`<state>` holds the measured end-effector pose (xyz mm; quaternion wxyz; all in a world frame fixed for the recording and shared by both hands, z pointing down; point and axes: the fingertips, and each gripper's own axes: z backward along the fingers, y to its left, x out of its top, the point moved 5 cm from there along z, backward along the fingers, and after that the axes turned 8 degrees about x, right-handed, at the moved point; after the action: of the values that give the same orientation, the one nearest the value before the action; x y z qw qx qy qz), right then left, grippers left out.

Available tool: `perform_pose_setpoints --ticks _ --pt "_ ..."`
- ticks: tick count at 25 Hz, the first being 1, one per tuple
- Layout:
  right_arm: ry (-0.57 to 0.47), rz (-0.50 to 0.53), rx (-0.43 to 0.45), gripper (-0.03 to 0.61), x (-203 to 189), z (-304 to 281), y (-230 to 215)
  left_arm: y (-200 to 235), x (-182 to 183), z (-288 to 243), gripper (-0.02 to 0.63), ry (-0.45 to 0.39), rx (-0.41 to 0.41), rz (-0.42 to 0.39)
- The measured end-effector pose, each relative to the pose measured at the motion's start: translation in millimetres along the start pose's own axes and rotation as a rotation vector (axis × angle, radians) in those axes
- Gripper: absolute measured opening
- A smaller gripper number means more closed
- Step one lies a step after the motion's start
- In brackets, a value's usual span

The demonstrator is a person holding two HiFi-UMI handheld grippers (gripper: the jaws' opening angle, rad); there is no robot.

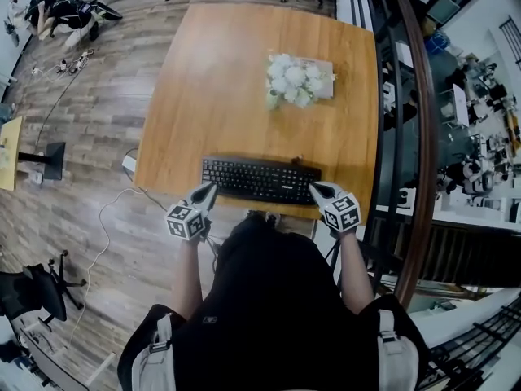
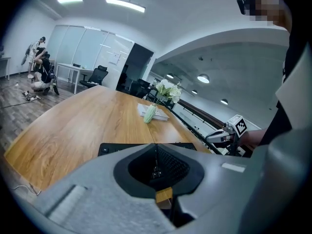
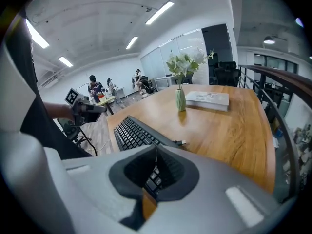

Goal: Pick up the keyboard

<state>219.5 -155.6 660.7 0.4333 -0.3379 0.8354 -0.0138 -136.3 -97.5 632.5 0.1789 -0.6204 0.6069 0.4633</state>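
- Keyboard [image 1: 260, 179], black, lies flat along the near edge of the wooden counter [image 1: 220, 80], the biggest thing in view.
- Book [image 1: 326, 84] lies further back on the counter, toward the right, well apart from the keyboard.
- Flowers [image 1: 289, 80], white, stand in a green vase [image 3: 181, 100] just beside the book.
- Left hand-held gripper [image 1: 210, 191]: jaws closed together with nothing between them, tip by the keyboard's left end.
- Right hand-held gripper [image 1: 316, 191]: jaws likewise closed and empty, tip by the keyboard's right end. I cannot tell whether either tip touches it.
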Motion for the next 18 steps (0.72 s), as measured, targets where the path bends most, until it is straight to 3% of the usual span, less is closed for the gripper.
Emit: perform_pose_setpoints --ticks 11,18 --pt "0.023 -0.051 -0.059 0.005 5 0 3 28 30 -30 0.018 0.019 -0.069 -0.062" --pt "0.018 -0.062 -0.115 0.005 4 -15 -4 59 24 -37 0.018 0.04 -0.071 -0.062"
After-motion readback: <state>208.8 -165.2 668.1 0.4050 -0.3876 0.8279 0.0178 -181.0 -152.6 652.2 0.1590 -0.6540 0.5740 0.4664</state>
